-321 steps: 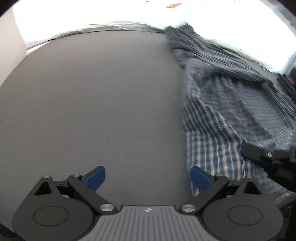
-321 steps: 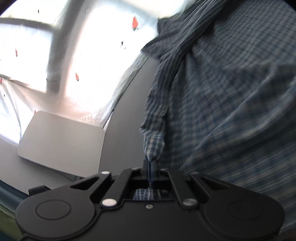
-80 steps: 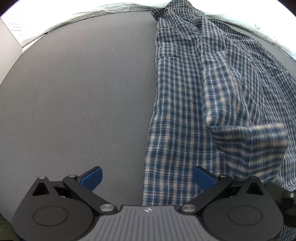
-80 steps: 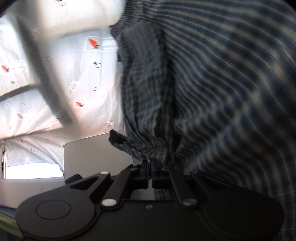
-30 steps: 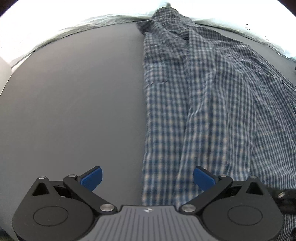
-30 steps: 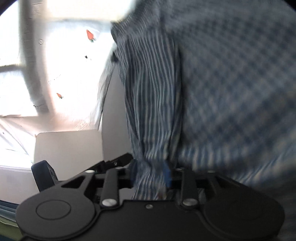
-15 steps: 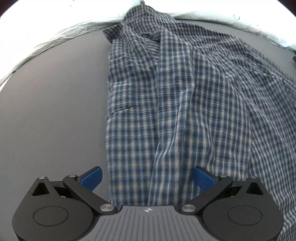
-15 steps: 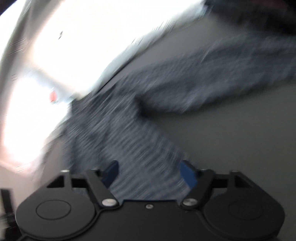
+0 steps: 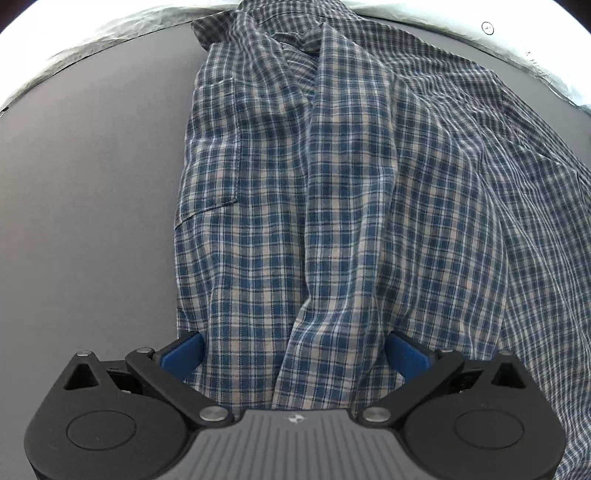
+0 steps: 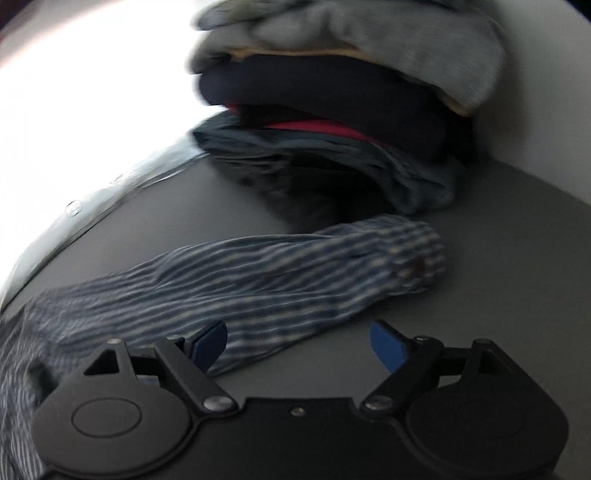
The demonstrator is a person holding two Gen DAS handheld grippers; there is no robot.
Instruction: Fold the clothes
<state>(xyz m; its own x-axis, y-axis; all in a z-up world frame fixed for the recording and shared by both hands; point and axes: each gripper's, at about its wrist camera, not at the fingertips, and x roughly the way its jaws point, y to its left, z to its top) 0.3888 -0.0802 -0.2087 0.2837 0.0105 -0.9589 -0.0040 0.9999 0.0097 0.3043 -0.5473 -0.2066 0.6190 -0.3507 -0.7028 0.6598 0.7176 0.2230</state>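
Note:
A blue and white plaid shirt (image 9: 332, 192) lies spread on the dark grey table (image 9: 85, 192), collar at the far edge, chest pocket toward the left. My left gripper (image 9: 295, 354) is open just over the shirt's near hem, blue pads on either side of a fabric ridge, not pinching it. In the blurred right wrist view one sleeve (image 10: 258, 280) of the shirt stretches to the right, cuff at its end. My right gripper (image 10: 299, 341) is open and empty, hovering over the sleeve's near edge.
A pile of other clothes (image 10: 332, 92), grey, dark navy, red and teal, sits at the far edge of the table (image 10: 498, 266) just beyond the sleeve cuff. A pale wrinkled sheet (image 9: 110, 33) borders the table's far edge.
My right gripper let go of the shirt, opened and swung to the sleeve and clothes pile. My left gripper moved right, so the shirt hem now lies between its open fingers.

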